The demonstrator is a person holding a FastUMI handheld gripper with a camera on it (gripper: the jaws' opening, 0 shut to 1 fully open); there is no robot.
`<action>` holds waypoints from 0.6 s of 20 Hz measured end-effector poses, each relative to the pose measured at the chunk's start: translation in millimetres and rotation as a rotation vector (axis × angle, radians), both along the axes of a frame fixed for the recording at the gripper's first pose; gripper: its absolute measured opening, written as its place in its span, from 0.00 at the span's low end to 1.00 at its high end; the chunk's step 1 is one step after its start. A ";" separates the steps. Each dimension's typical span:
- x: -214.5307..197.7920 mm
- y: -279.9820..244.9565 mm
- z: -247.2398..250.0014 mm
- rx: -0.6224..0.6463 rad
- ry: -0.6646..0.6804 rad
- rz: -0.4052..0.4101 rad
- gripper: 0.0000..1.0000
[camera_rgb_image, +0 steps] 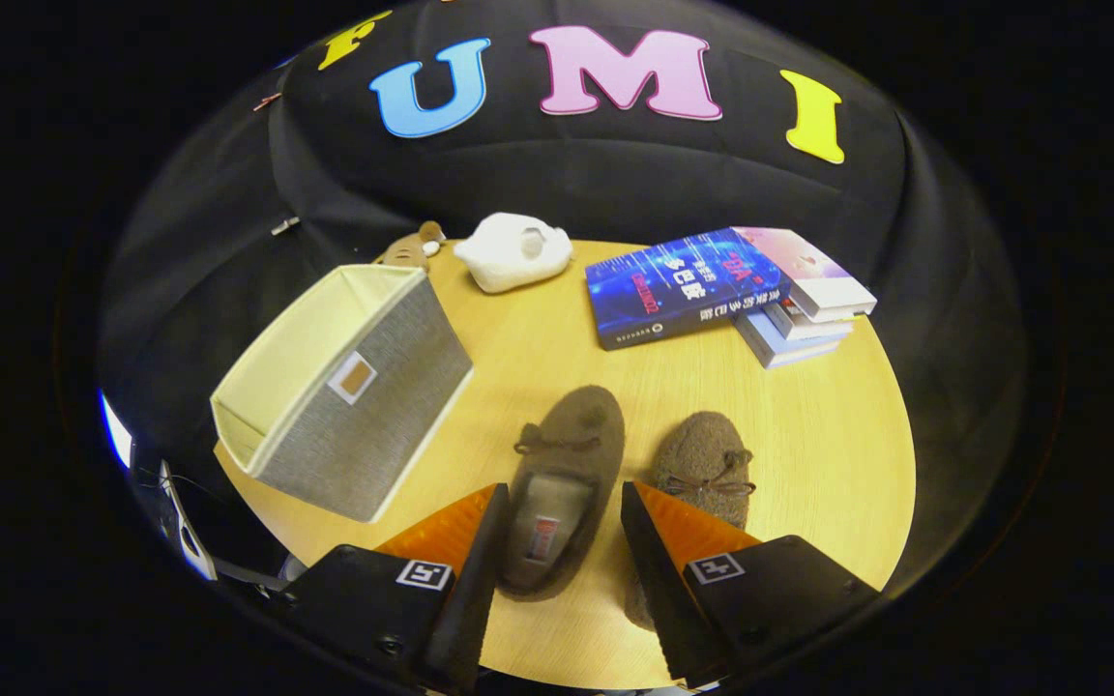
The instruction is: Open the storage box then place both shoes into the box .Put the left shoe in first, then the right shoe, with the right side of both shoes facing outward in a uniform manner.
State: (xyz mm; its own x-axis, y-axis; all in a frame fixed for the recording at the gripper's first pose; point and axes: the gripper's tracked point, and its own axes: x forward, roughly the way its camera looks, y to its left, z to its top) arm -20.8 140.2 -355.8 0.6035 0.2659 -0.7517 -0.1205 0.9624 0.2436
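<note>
In the gripper view, the gripper (557,541) is spread wide with nothing clasped, its fingers straddling the heel half of the left shoe (560,483), which lies flat on the tabletop (808,454). The right shoe (707,464) sits just beside it, partly behind the right-hand finger, so a careless closing could likely nudge or snag it. The soft slipper may also fold or slip if pinched by its collar alone, and it could twist so the wrong side faces outward. The storage box (344,387) stands open-topped and tilted to the fingers' left, near the tabletop's rim; a heavy drop could tip it. The round wooden tabletop also carries stacked books (712,285), a white plush (515,251) and a small brown toy (409,249), against the booth's dark cloth.
</note>
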 end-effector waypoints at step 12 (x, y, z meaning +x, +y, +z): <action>46.8 3.2 -95.8 -0.127 0.061 -0.003 0.64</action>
